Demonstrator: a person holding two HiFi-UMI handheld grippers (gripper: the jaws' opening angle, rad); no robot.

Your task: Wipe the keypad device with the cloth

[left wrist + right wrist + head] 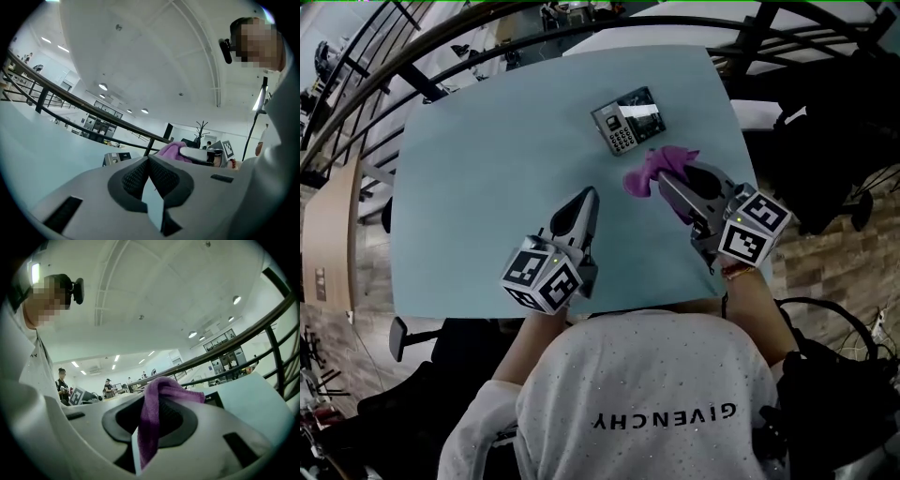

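Observation:
The keypad device (pixel 629 119), grey with a dark screen and white buttons, lies on the pale blue table (pixel 487 187) toward the far side. A purple cloth (pixel 657 169) hangs from my right gripper (pixel 667 181), just near and right of the device. In the right gripper view the cloth (pixel 157 413) is pinched between the jaws and drapes over them. My left gripper (pixel 586 199) rests lower on the table, jaws shut and empty. The left gripper view shows the device (pixel 116 158) ahead and the cloth (pixel 172 151) to its right.
Black railings (pixel 441 47) curve round the table's far side. A dark chair and bags (pixel 834 141) stand to the right. The person's white top (pixel 656 403) fills the near edge.

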